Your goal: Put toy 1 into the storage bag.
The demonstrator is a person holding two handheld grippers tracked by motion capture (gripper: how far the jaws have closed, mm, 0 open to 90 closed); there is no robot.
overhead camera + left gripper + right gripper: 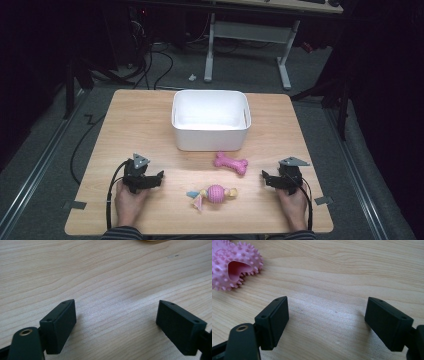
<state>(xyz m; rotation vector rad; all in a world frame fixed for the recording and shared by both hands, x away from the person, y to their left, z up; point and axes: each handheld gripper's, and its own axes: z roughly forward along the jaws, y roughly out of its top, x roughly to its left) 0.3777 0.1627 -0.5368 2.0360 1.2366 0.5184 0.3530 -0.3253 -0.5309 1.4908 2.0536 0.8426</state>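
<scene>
Pink spiky bone toy (231,163), pink ball toy (216,193) with yellow-blue ends, white bin (210,120), light woodgrain table (140,125), black claws.

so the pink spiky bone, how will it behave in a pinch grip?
The pink bone is covered in small nubs, so it probably grips well, not slippery. It looks like soft rubber, likely light and slightly squashy. It lies flat on the table with knobbed ends, so it is unlikely to roll far.
</scene>
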